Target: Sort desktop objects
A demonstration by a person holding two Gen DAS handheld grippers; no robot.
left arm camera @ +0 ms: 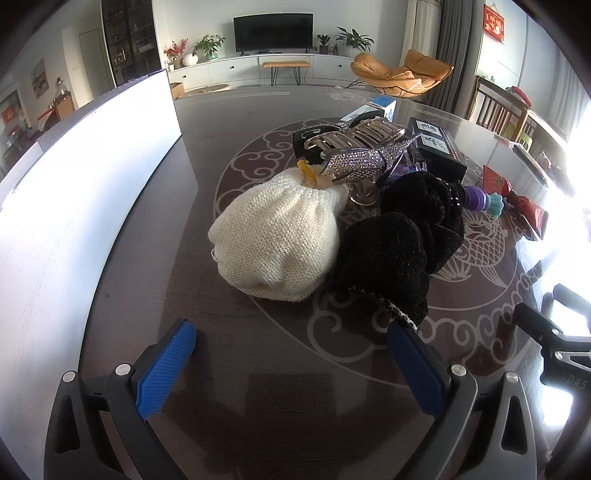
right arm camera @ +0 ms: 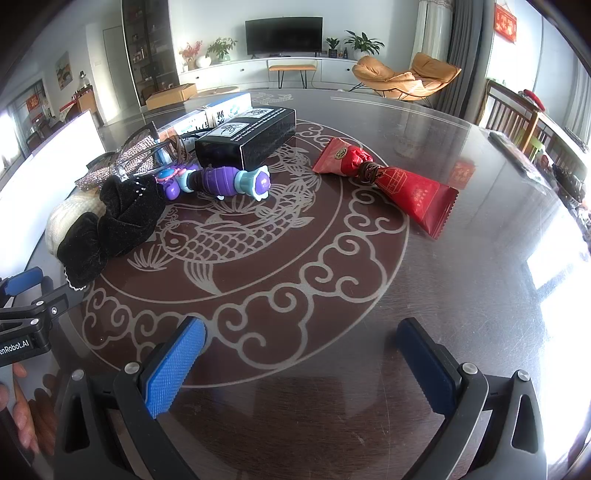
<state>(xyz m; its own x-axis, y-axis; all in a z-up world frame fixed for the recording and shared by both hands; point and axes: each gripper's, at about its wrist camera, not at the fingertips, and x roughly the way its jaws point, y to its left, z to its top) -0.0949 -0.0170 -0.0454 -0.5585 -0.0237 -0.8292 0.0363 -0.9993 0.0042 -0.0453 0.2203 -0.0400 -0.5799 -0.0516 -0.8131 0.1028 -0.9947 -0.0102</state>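
Hovering both my left gripper point(left arm camera: 291, 360) and right gripper point(right arm camera: 301, 363) spread wide and empty near the table's point(right arm camera: 461, 295) front edge, sorting looks unstarted, so next I'd probably reach toward mid-table for the cream knit pouch point(left arm camera: 277, 240) touching the black scrunchie point(left arm camera: 399, 251).

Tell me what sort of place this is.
Most likely a home living room: a black flat-screen television on a long white cabinet, a tan cushioned lounge chair, and potted green plants.

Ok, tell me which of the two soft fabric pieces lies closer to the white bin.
The cream knitted piece: it sits on the white bin's side, while the black velvet scrunchie lies beyond it, farther from the bin.
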